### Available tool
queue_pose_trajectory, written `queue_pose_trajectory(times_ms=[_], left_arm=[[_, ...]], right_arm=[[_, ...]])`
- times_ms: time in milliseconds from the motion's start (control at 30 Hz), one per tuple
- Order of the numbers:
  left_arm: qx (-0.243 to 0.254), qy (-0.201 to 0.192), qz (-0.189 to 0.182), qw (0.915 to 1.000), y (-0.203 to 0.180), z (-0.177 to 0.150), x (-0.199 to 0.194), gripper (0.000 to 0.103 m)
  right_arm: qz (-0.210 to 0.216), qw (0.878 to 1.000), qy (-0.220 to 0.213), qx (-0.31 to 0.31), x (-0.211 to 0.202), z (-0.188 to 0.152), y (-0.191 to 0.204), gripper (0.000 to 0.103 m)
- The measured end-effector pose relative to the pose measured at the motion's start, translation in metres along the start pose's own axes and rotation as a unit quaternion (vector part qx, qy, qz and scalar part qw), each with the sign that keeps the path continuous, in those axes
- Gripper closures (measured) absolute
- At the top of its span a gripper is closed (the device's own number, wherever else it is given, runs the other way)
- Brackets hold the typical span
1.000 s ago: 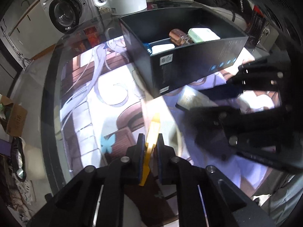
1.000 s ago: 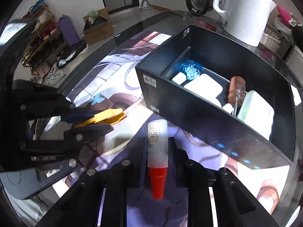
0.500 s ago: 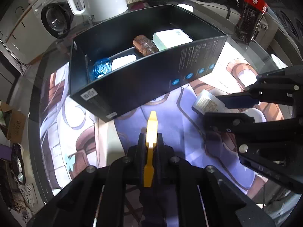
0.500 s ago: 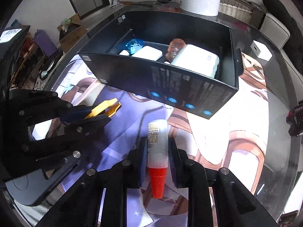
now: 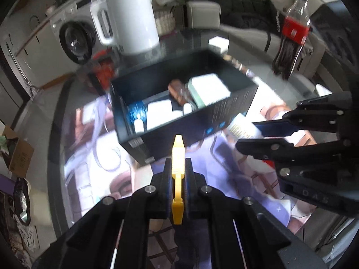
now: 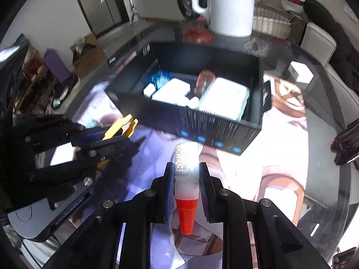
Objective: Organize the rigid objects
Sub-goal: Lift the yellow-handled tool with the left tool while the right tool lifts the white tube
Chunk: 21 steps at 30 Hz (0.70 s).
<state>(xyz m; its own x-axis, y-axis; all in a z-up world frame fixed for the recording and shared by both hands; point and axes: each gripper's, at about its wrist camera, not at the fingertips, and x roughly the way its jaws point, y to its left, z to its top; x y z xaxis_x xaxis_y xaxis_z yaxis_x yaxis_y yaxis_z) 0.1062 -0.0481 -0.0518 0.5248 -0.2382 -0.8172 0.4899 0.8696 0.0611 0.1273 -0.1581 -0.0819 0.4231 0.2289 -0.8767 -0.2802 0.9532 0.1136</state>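
Left gripper (image 5: pixel 178 174): you had it clamped on the yellow clip (image 5: pixel 177 157), jaws closed to the clip's thickness, its tip pointing to 12 o'clock at the box's near wall.

Right gripper (image 6: pixel 187 174): you had it pinched around the white glue bottle (image 6: pixel 185 163), red cap (image 6: pixel 186 215) toward the camera, base aimed at 12 o'clock; jaws only as wide as the bottle.

What changed: a second before, your left gripper held the clip low over the mat with the box off at 1 o'clock; by this moment you had swung round and lifted, so the box sat straight ahead and its inside showed. Your right gripper rose likewise, the bottle unchanged in its grip.

What that meant: both pieces looked ready for dropping in; neither was yet over the rim.

Printed mat (image 6: pixel 280 148): it lay under both grippers on the glass table (image 6: pixel 332 179).

Black box (image 5: pixel 226 116): it was open-topped, already holding a blue item (image 5: pixel 134 112), white cases and a brown piece.

White kettle (image 5: pixel 130 18): it stood beyond the box at 11 o'clock.

Cola bottle (image 5: pixel 291 35): it stood at 2 o'clock, well apart.
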Motion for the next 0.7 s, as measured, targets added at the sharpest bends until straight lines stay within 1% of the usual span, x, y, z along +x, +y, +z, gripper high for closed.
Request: queue_pose_trajectory(times_ms=[67,100,200,300,333,400,500,567,600,667,700], left_arm=[[0.003,-0.043,0.002,0.9991,0.000,0.002,-0.020,0.097],[0.003,-0.062,0.007,0.9980,0.000,0.003,-0.029,0.097],[0.002,-0.125,0.029,0.9917,-0.001,0.004,-0.057,0.097],[0.007,-0.186,0.071,0.9799,-0.003,0.004,-0.080,0.097],[0.005,-0.204,0.079,0.9757,-0.004,0.003,-0.088,0.097],[-0.002,-0.237,0.087,0.9676,-0.004,0.001,-0.102,0.097],[-0.013,-0.286,0.103,0.9525,-0.001,-0.003,-0.123,0.097],[-0.019,-0.308,0.108,0.9450,0.001,-0.006,-0.133,0.097],[-0.022,-0.314,0.106,0.9433,0.003,-0.006,-0.136,0.097],[-0.028,-0.317,0.103,0.9426,0.008,-0.006,-0.139,0.097],[-0.028,-0.314,0.100,0.9435,0.009,-0.007,-0.139,0.097]], right_arm=[[0.009,0.999,-0.033,0.003,-0.017,0.002,0.001,0.082],[0.004,0.999,-0.051,0.002,-0.025,0.003,0.002,0.082],[-0.005,0.993,-0.116,-0.007,-0.051,0.004,0.009,0.082],[-0.023,0.982,-0.187,-0.019,-0.080,0.002,0.015,0.082],[-0.026,0.977,-0.210,-0.022,-0.089,0.000,0.016,0.082],[-0.033,0.966,-0.254,-0.028,-0.106,-0.006,0.022,0.082],[-0.040,0.949,-0.311,-0.036,-0.126,-0.014,0.028,0.082],[-0.045,0.938,-0.341,-0.039,-0.136,-0.020,0.033,0.082],[-0.048,0.935,-0.349,-0.042,-0.139,-0.022,0.036,0.082],[-0.049,0.932,-0.356,-0.046,-0.143,-0.024,0.040,0.082],[-0.049,0.931,-0.358,-0.046,-0.144,-0.025,0.041,0.082]])
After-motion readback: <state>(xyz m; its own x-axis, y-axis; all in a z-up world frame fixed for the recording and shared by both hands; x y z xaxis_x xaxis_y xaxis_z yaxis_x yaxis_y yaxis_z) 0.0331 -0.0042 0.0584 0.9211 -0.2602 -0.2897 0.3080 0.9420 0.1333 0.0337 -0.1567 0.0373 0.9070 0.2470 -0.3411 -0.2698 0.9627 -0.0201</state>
